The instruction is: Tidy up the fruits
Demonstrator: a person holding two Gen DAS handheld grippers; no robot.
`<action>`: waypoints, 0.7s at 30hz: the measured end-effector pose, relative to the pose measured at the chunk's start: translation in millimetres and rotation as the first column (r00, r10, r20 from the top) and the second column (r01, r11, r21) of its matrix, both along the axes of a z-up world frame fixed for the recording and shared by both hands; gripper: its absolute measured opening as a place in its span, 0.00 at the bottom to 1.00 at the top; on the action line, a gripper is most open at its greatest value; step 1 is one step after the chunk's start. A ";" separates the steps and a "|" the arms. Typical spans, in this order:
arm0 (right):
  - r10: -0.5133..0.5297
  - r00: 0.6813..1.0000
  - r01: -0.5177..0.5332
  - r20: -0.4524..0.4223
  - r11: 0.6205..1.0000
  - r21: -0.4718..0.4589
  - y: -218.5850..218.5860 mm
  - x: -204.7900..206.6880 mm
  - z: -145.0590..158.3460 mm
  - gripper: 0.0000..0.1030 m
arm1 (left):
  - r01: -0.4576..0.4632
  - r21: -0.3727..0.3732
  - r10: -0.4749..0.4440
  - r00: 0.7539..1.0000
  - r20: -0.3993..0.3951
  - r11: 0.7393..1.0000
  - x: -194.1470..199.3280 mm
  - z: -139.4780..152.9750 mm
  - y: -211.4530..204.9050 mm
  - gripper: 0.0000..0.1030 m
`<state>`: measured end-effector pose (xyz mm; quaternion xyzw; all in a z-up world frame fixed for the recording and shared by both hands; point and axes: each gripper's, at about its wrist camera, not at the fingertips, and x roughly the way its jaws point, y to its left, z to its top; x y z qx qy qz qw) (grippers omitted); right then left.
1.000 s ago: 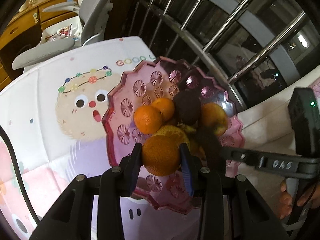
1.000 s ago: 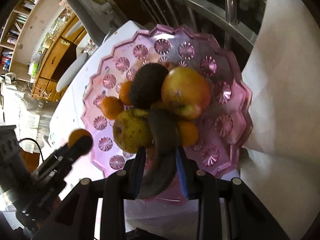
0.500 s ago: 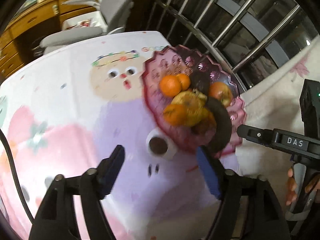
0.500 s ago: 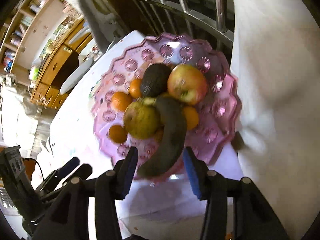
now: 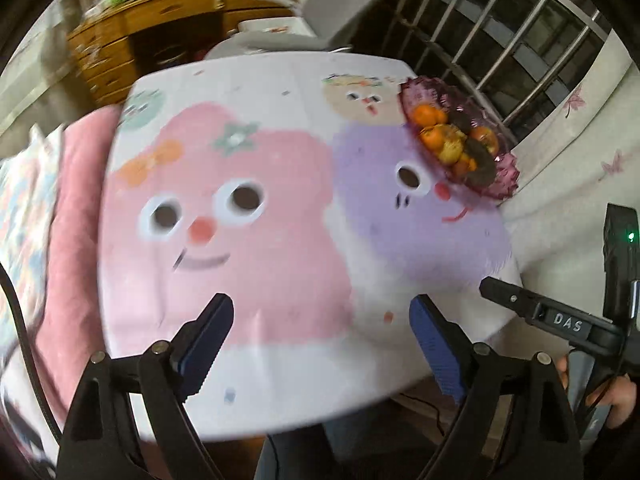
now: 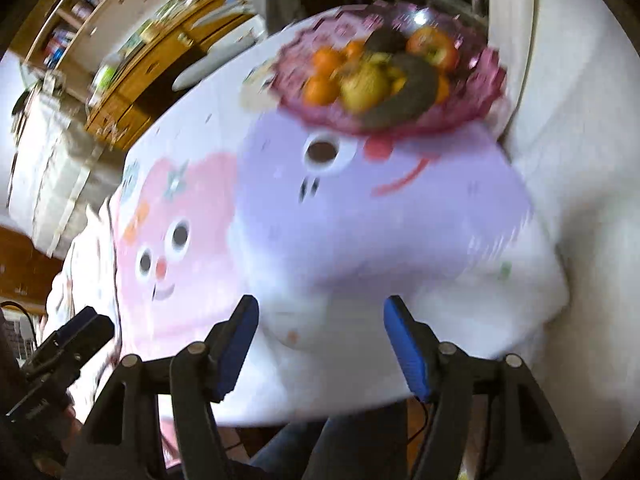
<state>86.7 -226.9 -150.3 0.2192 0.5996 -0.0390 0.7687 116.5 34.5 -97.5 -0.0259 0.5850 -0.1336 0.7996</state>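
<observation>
Left wrist view: left hand-held gripper (image 5: 320, 340) and right hand-held gripper (image 6: 322, 342), both spread apart and empty, have withdrawn; fruits rest in the pink dish (image 5: 506, 178), worktop's far corner. Sorting seems finished.

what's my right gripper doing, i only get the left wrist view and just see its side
observer: In the right wrist view the right gripper has its jaws wide apart, with nothing between them.
operator: is the banana inside the bowl
observer: The dark banana curves across the near side of the fruit pile in the pink bowl. Its lower tip reaches toward the near rim, and blur hides whether it overhangs.
operator: where's the bowl from that gripper
observer: Well ahead of it, at the table's far edge, with the tablecloth stretching between them.
</observation>
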 end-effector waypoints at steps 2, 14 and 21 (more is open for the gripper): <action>0.035 0.999 -0.035 0.004 0.999 0.006 18.1 -14.1 5.0 0.66 | -0.017 -0.003 0.017 1.000 0.006 1.000 -21.4 10.4 12.0 0.87; 0.239 0.963 -0.237 0.125 0.971 -0.029 66.0 -39.6 77.6 0.88 | -0.048 0.017 0.044 0.982 0.185 0.999 -68.2 84.0 25.8 0.87; 0.309 0.938 -0.300 0.155 0.951 -0.080 60.9 -50.1 134.2 0.91 | -0.072 -0.018 0.074 0.976 0.203 0.997 -70.4 117.6 16.1 0.89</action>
